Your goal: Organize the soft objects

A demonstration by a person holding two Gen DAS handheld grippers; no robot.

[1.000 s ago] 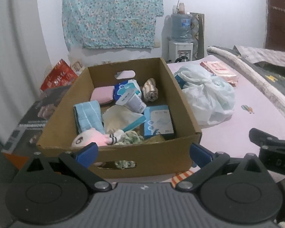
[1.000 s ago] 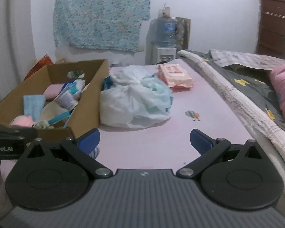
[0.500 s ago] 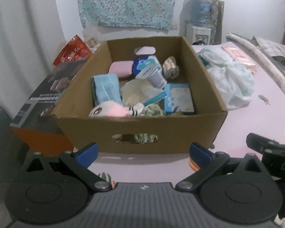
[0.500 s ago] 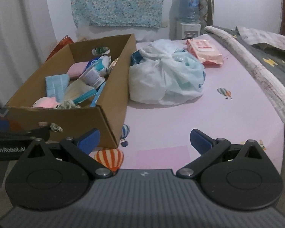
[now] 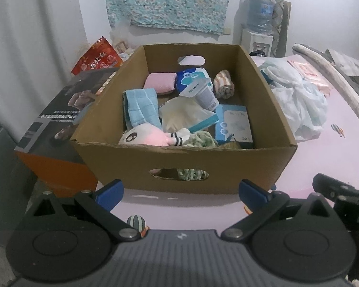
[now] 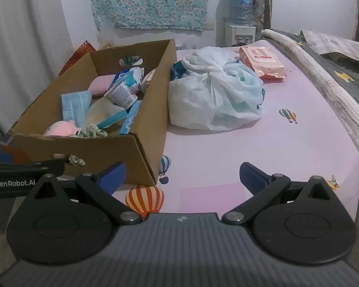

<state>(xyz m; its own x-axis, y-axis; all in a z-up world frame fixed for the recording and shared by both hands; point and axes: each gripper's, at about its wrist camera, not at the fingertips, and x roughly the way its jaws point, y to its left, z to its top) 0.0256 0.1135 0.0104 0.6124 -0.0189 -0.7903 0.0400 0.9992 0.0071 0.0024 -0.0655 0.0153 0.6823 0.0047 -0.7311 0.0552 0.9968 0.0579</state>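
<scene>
A brown cardboard box [image 5: 227, 162] stands on the pink bed sheet, also in the right wrist view [image 6: 146, 148]. It holds a pink plush toy [image 5: 146, 137], a blue towel [image 5: 142, 106], a pink pad [image 5: 159, 83], a rolled striped cloth [image 5: 223, 87], tissue packs and a blue carton [image 5: 234, 124]. My left gripper [image 5: 180, 190] is open and empty just in front of the box. My right gripper [image 6: 182, 178] is open and empty over the sheet, to the right of the box.
A tied white plastic bag [image 6: 215, 95] lies right of the box, with a pink wipes pack [image 6: 262, 63] behind it. A dark and orange printed box [image 5: 55, 129] sits left of the cardboard box. A rolled blanket edge [image 6: 323, 83] borders the right side.
Both grippers have pulled back and risen from the box, so more of the sheet shows in front of it. Both stay open and empty.
</scene>
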